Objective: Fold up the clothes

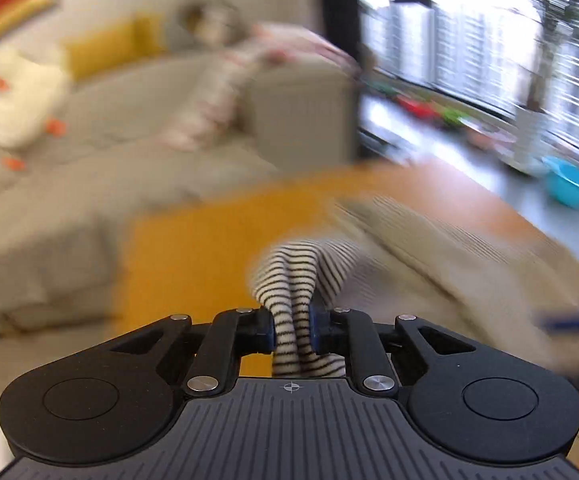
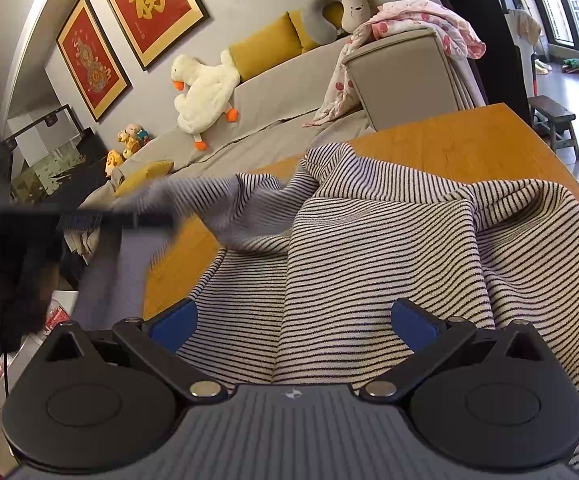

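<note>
Behind the work area ran a long grey sofa with yellow cushions, a white plush duck and a pink patterned blanket draped over its arm, under red framed pictures on the wall. Tall windows stood to the right, badly blurred in the left wrist view.

An orange wooden tabletop carried the striped garment, cream with thin dark stripes, which lay rumpled across most of it, with folds bunched toward the far edge.

The left claw was clamped tight on a gathered bunch of the striped cloth, which stood up between its blue pads and trailed away to the right toward the rest of the garment. In the right wrist view this claw appeared only as a dark blur at the left, with a stretch of the fabric drawn toward it off the tabletop.

The right claw stood wide open just above the near part of the garment, its blue pads well apart on either side of the cloth, gripping nothing.
</note>
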